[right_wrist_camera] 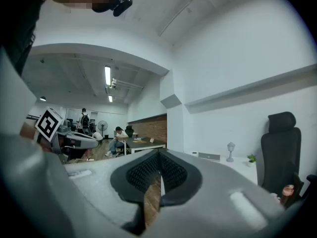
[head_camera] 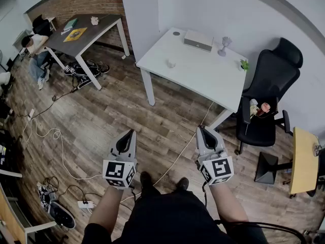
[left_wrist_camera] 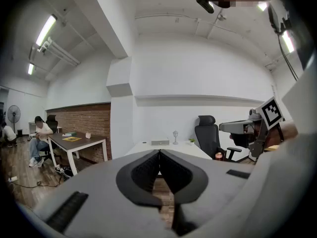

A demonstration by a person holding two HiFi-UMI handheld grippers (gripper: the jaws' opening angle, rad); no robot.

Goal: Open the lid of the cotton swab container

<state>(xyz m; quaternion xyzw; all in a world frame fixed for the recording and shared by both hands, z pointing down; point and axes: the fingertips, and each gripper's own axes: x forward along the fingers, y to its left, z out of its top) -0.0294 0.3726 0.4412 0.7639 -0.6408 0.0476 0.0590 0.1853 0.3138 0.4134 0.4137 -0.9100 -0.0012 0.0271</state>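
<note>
I hold both grippers over the wooden floor, a good way short of the white table (head_camera: 203, 75). My left gripper (head_camera: 133, 131) is shut with nothing between its jaws, and so is my right gripper (head_camera: 200, 128). In the left gripper view the closed tips (left_wrist_camera: 159, 152) point at the table (left_wrist_camera: 148, 147). The right gripper view shows its closed tips (right_wrist_camera: 159, 152) the same way. A small white object (head_camera: 171, 63) and a round one (head_camera: 176, 33) lie on the table. I cannot tell which of them is the cotton swab container.
On the table stand a grey box (head_camera: 198, 40), a small lamp-like figure (head_camera: 224, 46) and a potted plant (head_camera: 244, 64). A black office chair (head_camera: 269, 85) is to its right. A person (head_camera: 33, 44) sits at a grey desk (head_camera: 86, 34). Cables (head_camera: 51, 133) run across the floor.
</note>
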